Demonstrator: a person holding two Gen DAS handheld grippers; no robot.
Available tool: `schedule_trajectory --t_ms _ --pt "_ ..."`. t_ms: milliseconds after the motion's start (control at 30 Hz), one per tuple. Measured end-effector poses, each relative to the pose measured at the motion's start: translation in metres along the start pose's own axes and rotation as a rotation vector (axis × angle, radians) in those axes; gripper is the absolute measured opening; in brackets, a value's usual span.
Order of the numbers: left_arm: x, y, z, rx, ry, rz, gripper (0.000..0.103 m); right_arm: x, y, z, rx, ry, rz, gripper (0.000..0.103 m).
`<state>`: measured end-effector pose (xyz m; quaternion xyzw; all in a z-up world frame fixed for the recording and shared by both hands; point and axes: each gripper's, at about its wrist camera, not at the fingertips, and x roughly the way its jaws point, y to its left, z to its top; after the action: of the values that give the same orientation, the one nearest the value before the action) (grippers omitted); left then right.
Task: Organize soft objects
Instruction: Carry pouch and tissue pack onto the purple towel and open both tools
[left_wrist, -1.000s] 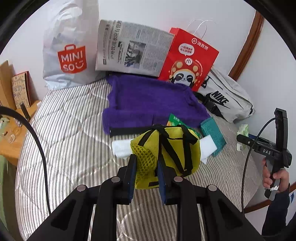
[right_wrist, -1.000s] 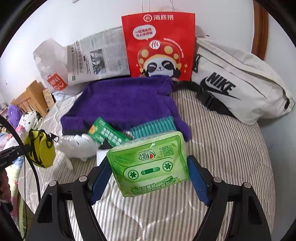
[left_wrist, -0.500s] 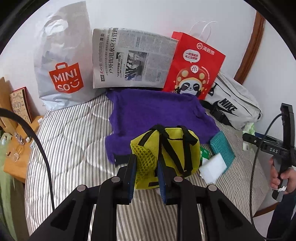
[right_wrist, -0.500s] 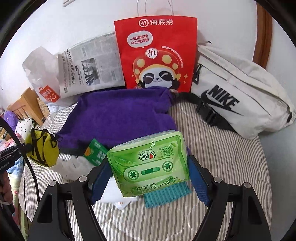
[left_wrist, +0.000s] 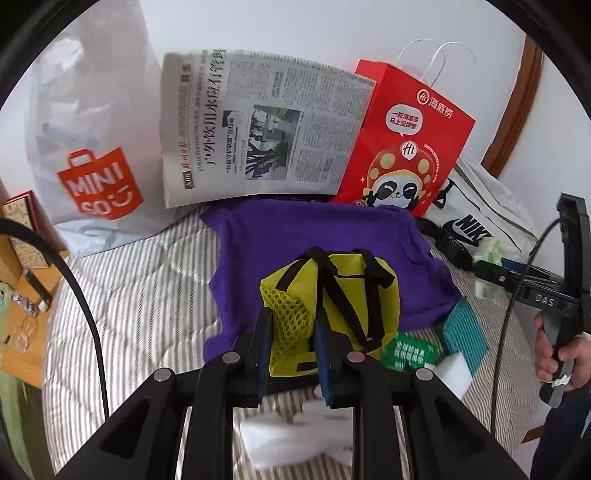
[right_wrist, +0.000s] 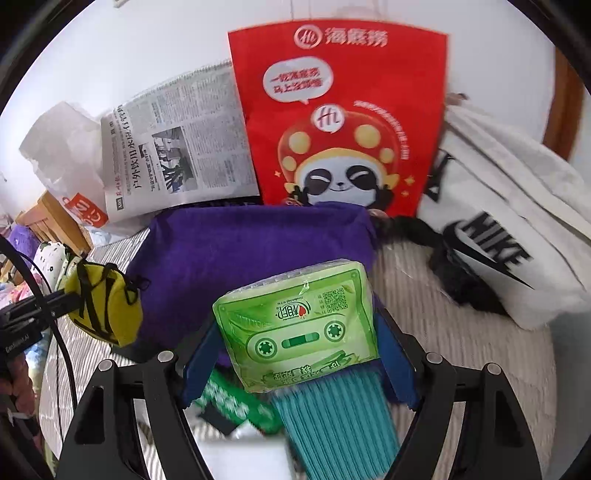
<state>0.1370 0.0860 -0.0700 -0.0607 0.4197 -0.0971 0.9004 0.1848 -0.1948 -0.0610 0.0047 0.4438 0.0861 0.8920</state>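
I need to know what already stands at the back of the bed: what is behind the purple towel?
Behind the purple towel a newspaper and a red paper bag lean against the wall. The towel's far edge covers their bottoms, so whatever lies there stays hidden.

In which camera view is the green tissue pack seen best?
The right wrist view is best: the green tissue pack fills the middle of the frame, held between the right gripper's blue pads, with its cassette print clear. The left wrist view shows only a pale green bit at the far right, beyond the right gripper.
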Motion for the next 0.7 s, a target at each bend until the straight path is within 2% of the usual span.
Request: schedule_trajectory --t_ms 433,700 --pt "0.068 0.023 0.037 -0.041 0.059 0.023 0.021 0.099 0.013 0.051 0.009 0.08 0.022 0.079" --pt "0.106 0.032 0.054 -0.068 0.089 0.008 0.021 0.157 0.013 0.063 0.007 0.184 0.015 0.079"
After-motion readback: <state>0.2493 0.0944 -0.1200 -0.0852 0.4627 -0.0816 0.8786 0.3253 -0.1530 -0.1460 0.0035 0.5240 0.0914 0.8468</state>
